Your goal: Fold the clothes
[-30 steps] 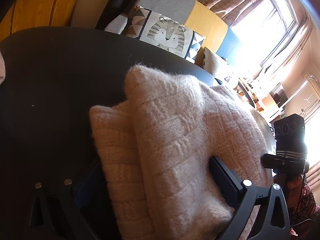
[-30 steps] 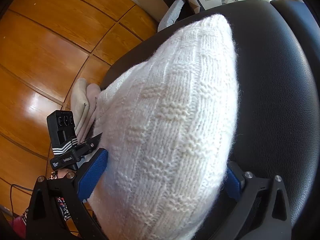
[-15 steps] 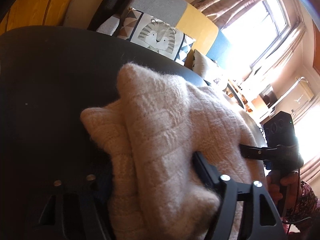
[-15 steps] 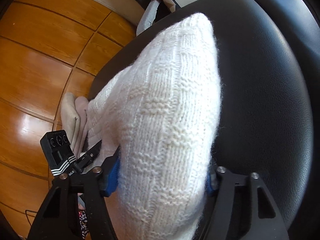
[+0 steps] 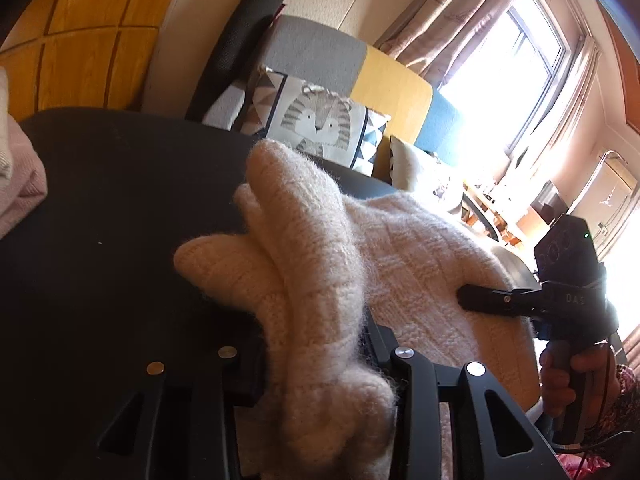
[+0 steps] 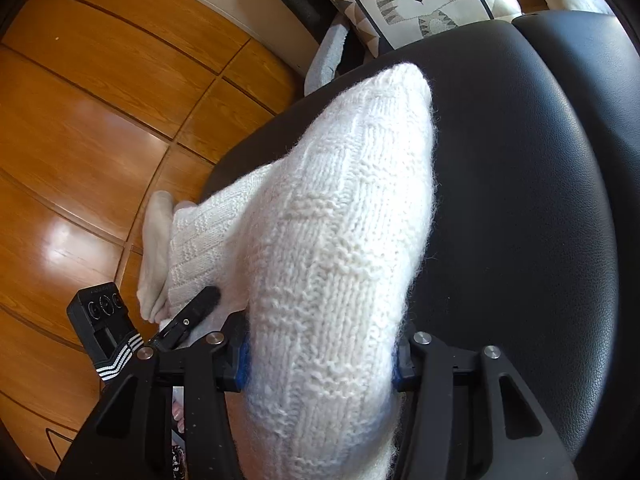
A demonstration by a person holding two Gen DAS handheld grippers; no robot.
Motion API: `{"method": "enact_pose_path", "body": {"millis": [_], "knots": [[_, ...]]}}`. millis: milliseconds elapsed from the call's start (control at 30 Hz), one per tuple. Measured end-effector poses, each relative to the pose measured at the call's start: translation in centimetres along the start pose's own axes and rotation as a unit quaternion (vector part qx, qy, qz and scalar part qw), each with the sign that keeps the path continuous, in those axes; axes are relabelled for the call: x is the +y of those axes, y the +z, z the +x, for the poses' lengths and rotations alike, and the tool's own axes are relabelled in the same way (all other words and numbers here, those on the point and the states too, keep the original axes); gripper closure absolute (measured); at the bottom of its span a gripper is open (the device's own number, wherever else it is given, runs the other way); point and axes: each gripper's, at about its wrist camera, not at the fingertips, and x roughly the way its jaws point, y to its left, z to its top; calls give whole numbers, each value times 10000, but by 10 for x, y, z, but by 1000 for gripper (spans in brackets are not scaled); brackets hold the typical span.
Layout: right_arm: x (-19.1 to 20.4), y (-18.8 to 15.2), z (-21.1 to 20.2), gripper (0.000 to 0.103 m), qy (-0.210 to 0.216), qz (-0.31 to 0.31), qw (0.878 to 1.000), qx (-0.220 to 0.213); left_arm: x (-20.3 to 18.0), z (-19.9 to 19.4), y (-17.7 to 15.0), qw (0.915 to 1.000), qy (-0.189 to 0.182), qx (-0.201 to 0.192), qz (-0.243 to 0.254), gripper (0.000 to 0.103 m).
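Jaws of the left gripper are closing, squeezing a bunched fold of the cream knitted sweater between them. The right gripper is likewise closing, its blue pads pressing both sides of a thick fold of the same sweater. The sweater is lying folded on a black leather seat, and its far corner is pointing toward the seat's edge. Beyond the seat, a tiger-print cushion is leaning on a grey, yellow and blue sofa. Pale folded cloth is lying at the seat's edge beside the wooden floor. Farther off, sunlight is pouring through a curtained window.
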Motion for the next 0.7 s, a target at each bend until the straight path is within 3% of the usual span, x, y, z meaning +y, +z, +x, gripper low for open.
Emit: {"method": "enact_pose_path", "body": {"millis": [333, 533, 700], "knots": [[45, 13, -1, 51, 418, -347, 9985, 16, -12, -42, 17, 9980, 225, -583, 37, 66], [115, 27, 28, 51, 676, -831, 9940, 211, 10, -100, 27, 9940, 491, -973, -65, 66], [193, 47, 78, 51, 940, -1333, 9856, 448, 46, -158, 46, 9858, 890, -1414, -169, 66]]}}
